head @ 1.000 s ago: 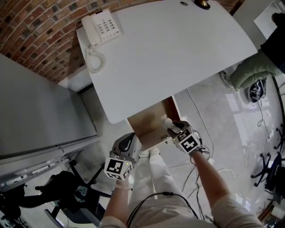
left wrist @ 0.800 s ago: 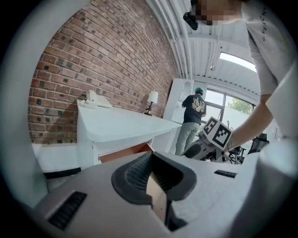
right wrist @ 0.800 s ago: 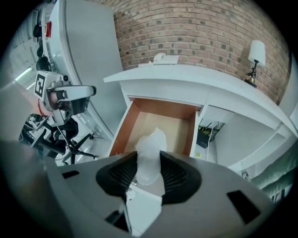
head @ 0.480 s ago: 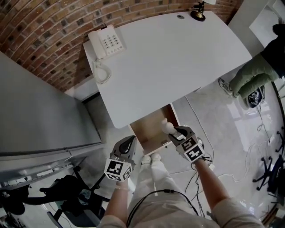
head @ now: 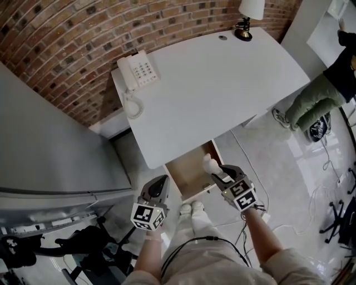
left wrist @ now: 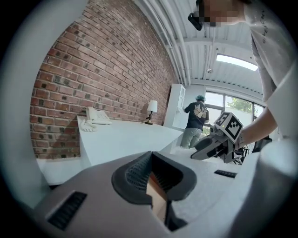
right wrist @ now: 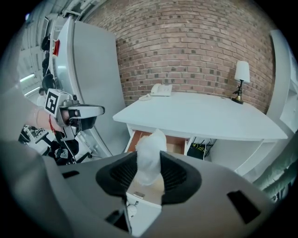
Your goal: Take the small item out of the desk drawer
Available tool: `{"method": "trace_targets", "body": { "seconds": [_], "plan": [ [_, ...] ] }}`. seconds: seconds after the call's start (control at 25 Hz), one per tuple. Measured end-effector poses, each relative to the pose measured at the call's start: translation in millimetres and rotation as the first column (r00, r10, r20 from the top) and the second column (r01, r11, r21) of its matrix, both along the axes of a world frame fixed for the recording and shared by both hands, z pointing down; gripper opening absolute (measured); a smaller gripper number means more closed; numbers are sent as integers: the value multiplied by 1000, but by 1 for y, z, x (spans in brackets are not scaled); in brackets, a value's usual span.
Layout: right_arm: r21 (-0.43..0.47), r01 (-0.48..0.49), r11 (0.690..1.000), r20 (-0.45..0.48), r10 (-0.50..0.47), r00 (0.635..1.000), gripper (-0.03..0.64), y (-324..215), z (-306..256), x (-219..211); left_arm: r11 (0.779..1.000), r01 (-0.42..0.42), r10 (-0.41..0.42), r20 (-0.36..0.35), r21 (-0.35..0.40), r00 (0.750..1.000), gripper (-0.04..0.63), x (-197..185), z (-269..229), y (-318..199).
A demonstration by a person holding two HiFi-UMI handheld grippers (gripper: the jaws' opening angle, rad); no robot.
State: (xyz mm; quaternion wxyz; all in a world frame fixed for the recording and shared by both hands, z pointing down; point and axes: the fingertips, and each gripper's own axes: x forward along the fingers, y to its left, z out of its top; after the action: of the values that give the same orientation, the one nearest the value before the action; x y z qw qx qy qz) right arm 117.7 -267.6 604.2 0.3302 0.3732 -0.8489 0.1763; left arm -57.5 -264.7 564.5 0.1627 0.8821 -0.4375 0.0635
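Observation:
The desk drawer (head: pixel 189 173) stands pulled out under the white desk (head: pixel 211 83), its wooden inside showing. My right gripper (head: pixel 215 170) is over the drawer's right front corner, shut on a small white crumpled item (head: pixel 209 162). In the right gripper view the item (right wrist: pixel 150 144) sticks up between the black pads of that gripper (right wrist: pixel 150 163), with the drawer (right wrist: pixel 177 143) below it. My left gripper (head: pixel 161 181) hangs left of the drawer front. Its jaws (left wrist: pixel 152 162) stand a little apart with nothing between them. It is apart from the drawer.
A white telephone (head: pixel 139 71) and a lamp (head: pixel 247 12) stand on the desk by the brick wall. A grey cabinet (head: pixel 50 150) rises at the left. A person (head: pixel 317 94) stands right of the desk. Cables (head: pixel 334 183) lie on the floor, and a black chair (head: pixel 33 250) stands at the lower left.
Both grippers have risen. The right one has lifted the white item up from inside the drawer to above its front edge. The left one stays beside the drawer front.

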Motion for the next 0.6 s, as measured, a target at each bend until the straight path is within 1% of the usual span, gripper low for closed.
{"method": "trace_targets", "body": {
  "seconds": [0.6],
  "plan": [
    [117, -39, 992, 70, 30, 997, 156, -27, -62, 5, 991, 105, -107, 14, 82, 994, 6, -25, -47, -15]
  ]
}}
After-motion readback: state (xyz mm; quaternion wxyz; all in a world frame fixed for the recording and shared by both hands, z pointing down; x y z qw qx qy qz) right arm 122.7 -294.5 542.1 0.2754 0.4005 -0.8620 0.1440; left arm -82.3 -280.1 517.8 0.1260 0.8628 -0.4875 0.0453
